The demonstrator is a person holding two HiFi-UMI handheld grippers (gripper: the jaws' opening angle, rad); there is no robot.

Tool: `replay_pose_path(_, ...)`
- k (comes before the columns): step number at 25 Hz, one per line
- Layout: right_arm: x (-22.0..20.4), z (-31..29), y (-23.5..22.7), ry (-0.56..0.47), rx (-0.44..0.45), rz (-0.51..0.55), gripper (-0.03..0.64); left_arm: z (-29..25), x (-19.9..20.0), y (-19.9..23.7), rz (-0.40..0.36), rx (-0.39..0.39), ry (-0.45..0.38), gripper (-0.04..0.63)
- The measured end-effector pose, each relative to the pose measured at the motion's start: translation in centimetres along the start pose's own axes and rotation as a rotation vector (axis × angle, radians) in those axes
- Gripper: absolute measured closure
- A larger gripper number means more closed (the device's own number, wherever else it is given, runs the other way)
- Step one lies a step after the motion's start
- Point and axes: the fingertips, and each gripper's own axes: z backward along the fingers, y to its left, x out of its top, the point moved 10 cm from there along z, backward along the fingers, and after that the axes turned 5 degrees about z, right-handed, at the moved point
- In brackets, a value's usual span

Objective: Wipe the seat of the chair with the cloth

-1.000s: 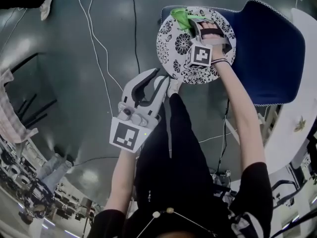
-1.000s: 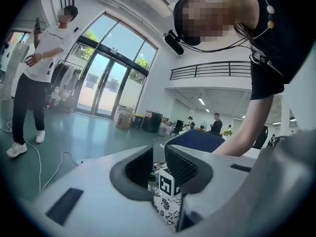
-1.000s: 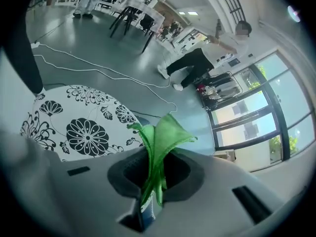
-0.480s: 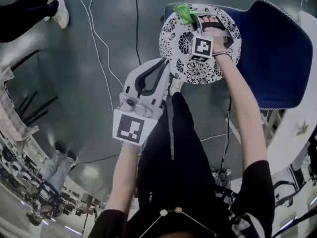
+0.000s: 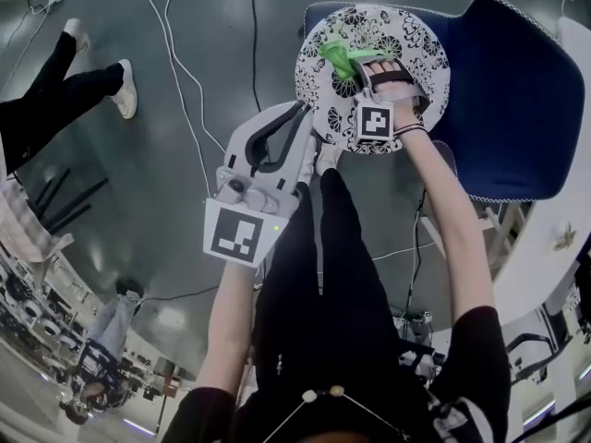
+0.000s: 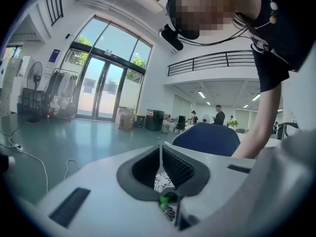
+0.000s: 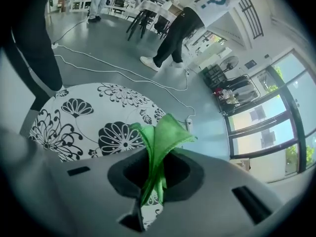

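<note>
Your right gripper had its fingers clamped on the green cloth, whose loose end fanned out just ahead of them over the flowered seat. Your left gripper had its fingers together, empty. The cloth was pinched by a thin fold, so rubbing could have tugged it free.
</note>
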Motion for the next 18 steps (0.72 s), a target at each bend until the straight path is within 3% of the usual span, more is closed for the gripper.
replay_pose_path(9, 3.3, 5.6, 7.7, -0.081, 0.09, -0.031, 0.566, -0.3, -0.1, -0.2, 0.011, -0.011, -0.006, 0.574)
replay_pose_path(18, 7.2, 10.4, 15.0, -0.194, 0.203, 0.016, 0.566, -0.5, -0.1, 0.1, 0.032, 0.002, -0.023, 0.574)
